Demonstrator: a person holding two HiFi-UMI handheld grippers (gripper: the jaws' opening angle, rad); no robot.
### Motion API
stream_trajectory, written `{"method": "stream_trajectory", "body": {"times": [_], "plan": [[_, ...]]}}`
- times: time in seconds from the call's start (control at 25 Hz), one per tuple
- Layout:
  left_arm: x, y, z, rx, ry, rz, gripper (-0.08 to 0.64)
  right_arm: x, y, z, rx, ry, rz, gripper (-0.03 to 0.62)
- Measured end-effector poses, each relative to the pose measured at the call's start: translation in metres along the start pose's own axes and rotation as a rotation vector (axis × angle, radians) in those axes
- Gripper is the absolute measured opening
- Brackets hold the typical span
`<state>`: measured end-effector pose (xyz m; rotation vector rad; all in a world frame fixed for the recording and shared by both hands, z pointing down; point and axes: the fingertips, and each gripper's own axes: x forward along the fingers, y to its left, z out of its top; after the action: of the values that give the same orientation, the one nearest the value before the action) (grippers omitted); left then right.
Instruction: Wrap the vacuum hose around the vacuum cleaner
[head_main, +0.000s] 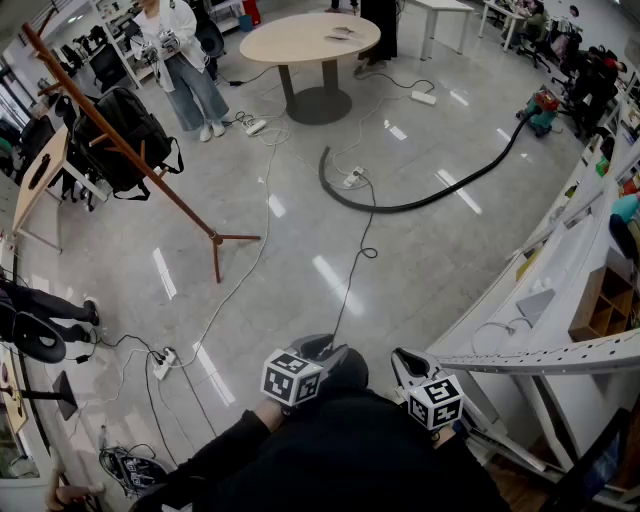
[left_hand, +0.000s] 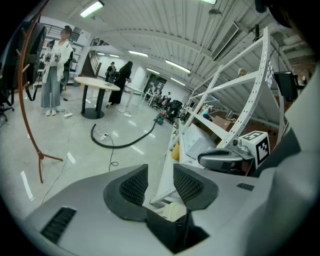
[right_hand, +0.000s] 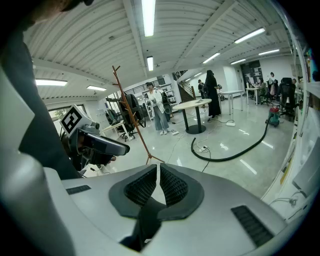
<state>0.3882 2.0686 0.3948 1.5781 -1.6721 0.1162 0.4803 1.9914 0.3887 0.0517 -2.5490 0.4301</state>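
The long black vacuum hose (head_main: 420, 203) lies in a curve on the grey floor, far ahead of me. Its far end leads to the small green and red vacuum cleaner (head_main: 543, 105) at the back right. The hose (left_hand: 125, 145) and the cleaner (left_hand: 159, 120) also appear in the left gripper view, and the hose (right_hand: 235, 155) in the right gripper view. My left gripper (head_main: 318, 347) (left_hand: 161, 175) is held close to my body, its jaws a little apart with nothing between them. Beside it, my right gripper (head_main: 400, 355) (right_hand: 158, 172) is shut and empty. Both are far from the hose.
A white perforated shelf frame (head_main: 560, 350) stands close on my right. A brown coat rack (head_main: 130, 150) with a black bag stands to the left. A round table (head_main: 310, 40) and a standing person (head_main: 180, 60) are at the back. Thin cables (head_main: 355, 270) and power strips cross the floor.
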Motion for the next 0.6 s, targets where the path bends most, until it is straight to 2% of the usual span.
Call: {"method": "stream_trajectory", "body": {"times": [0.24, 0.44, 0.6], "plan": [[-0.01, 0.013, -0.014, -0.02, 0.023, 0.04, 0.173, 0.018, 0.012, -0.012, 0.013, 0.033, 0.052, 0.034], [-0.029, 0.049, -0.014, -0.082, 0.002, 0.1, 0.173, 0.053, 0.032, -0.01, -0.011, 0.071, 0.117, 0.034], [-0.026, 0.082, 0.003, -0.102, -0.02, 0.105, 0.173, 0.077, 0.024, 0.009, -0.046, 0.075, 0.092, 0.034]]}}
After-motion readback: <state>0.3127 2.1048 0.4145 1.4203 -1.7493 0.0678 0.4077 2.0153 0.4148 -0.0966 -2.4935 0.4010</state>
